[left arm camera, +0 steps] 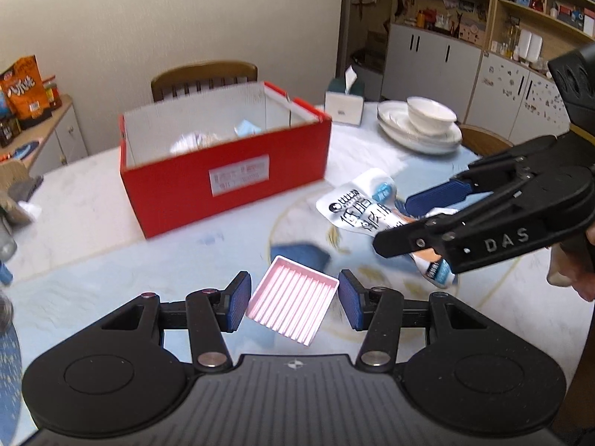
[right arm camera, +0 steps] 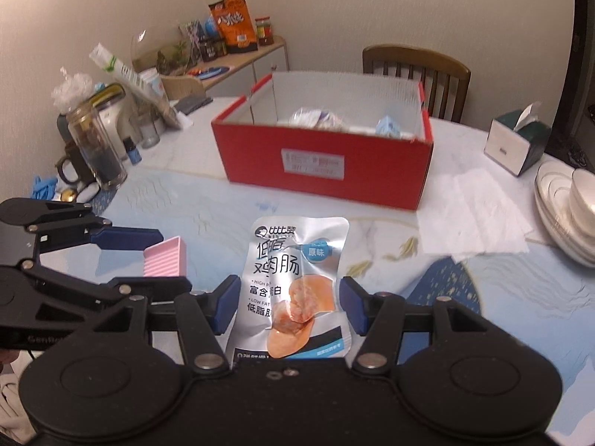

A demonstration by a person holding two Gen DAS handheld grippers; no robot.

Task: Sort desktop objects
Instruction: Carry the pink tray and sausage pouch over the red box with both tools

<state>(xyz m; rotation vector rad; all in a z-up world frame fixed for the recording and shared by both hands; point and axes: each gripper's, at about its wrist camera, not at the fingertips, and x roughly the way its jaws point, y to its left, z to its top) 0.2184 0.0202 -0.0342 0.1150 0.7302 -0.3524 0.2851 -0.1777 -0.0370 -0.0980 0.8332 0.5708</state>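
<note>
A pink ridged tray (left arm camera: 293,308) hangs tilted above the table, and my left gripper (left arm camera: 293,293) is shut on its two sides. From the right wrist view the same tray (right arm camera: 163,260) sits between the left gripper's (right arm camera: 173,260) blue pads. A silver snack packet (right arm camera: 293,260) with an orange sausage picture is lifted off the table, my right gripper (right arm camera: 288,297) shut on it. In the left wrist view the packet (left arm camera: 357,208) droops from the right gripper (left arm camera: 394,223). The open red box (left arm camera: 223,171) (right arm camera: 323,163) stands further back and holds several items.
A tissue box (right arm camera: 517,145) and stacked plates with a bowl (right arm camera: 569,208) stand at the right, with a white paper sheet (right arm camera: 472,215) in front of them. Jars and bottles (right arm camera: 98,145) crowd the left edge. A wooden chair (left arm camera: 204,78) stands behind the box.
</note>
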